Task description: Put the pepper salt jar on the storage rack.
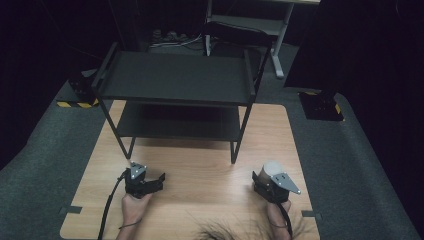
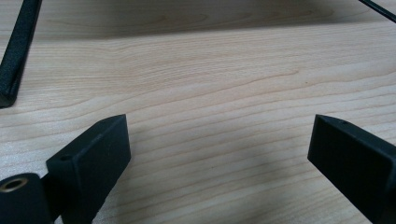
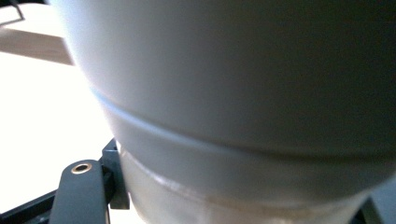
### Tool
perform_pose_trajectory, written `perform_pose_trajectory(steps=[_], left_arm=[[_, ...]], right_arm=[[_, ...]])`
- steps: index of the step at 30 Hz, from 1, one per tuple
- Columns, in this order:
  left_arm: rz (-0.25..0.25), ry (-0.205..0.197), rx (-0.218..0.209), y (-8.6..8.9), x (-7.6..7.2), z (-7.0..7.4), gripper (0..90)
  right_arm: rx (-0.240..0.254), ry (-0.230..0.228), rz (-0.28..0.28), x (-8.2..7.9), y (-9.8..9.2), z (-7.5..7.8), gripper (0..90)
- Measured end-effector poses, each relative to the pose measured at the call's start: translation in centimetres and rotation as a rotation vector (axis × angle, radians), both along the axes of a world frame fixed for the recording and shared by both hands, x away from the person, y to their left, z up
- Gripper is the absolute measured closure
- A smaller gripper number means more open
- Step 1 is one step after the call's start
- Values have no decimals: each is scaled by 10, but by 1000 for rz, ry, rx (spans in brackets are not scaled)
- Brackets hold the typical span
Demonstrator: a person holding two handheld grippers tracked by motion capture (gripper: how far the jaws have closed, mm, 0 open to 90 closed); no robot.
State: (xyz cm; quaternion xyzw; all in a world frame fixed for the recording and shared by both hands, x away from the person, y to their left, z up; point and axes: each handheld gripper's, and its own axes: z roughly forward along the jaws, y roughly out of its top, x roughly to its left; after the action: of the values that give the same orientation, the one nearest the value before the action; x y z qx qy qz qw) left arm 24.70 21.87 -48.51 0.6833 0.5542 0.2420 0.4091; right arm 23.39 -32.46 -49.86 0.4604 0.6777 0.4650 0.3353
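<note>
We hold a grey cup point(image 1: 270, 169) in the right gripper point(image 1: 267, 186), jaws closed round its base, near right on the table point(image 1: 200, 165). Left gripper point(image 1: 150, 184) gapes wide, empty. Keep the cup upright approaching the black shelf point(image 1: 175, 75).

This looks like a lab or test room set up for recording: a pale wooden table point(image 1: 200, 170) stands on grey carpet point(image 1: 360, 165) with black curtains all round, a bare black metal shelf point(image 1: 175, 80) on it, weighted stand bases with yellow-black tape point(image 1: 75, 104) at the sides, and cables point(image 1: 170, 42) on the floor behind
</note>
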Motion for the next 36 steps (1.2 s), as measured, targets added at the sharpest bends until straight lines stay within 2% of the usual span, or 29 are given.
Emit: perform_pose_trajectory(steps=[2,5,6,7,8,9,10,12,13,14,15,18,19,20,21,22,23,24,30,36], left_arm=[[0,0,-1,0,0,0,60],[1,0,-1,0,0,0,60],[1,0,-1,0,0,0,60],[0,-1,-2,0,0,0,60],[0,-1,-2,0,0,0,60],[1,-1,-5,1,0,0,60],[1,-1,-7,1,0,0,60],[1,-3,-10,1,-1,-1,60],[1,-3,-10,1,-1,-1,60],[-1,-2,-11,2,-1,-1,60],[-1,-2,-11,2,-1,-1,60],[-6,-2,-12,3,-1,-1,60],[-6,-2,-12,3,-1,-1,60],[-10,-3,-13,3,-1,-1,60],[-10,-3,-13,3,-1,-1,60],[-11,-3,-14,3,-1,-1,60],[-13,-2,-14,4,-1,-1,60],[-14,-3,-15,4,-1,-1,60],[-17,-9,-30,6,-2,-2,60],[-20,-13,-35,7,-3,-2,60]], right_arm=[[-1,-5,10,-1,0,2,296],[-10,-26,88,-3,5,20,295],[-10,-26,88,-3,5,20,295],[-12,-28,133,0,10,30,295],[-12,-28,133,0,10,30,295],[-13,-30,196,4,15,42,295],[-15,-31,227,7,19,48,295],[-18,-33,285,12,28,60,295],[-18,-33,285,12,28,60,295],[-10,-34,342,20,37,73,295],[-10,-34,342,20,37,73,295],[18,-32,421,37,58,99,295],[18,-32,421,37,58,99,295],[26,-31,439,46,69,110,295],[26,-31,439,46,69,110,295],[15,-30,436,51,80,120,295],[14,-29,433,54,85,123,295],[27,-19,429,60,93,128,295],[26,-14,413,74,112,141,295],[30,-34,383,86,127,153,295]])
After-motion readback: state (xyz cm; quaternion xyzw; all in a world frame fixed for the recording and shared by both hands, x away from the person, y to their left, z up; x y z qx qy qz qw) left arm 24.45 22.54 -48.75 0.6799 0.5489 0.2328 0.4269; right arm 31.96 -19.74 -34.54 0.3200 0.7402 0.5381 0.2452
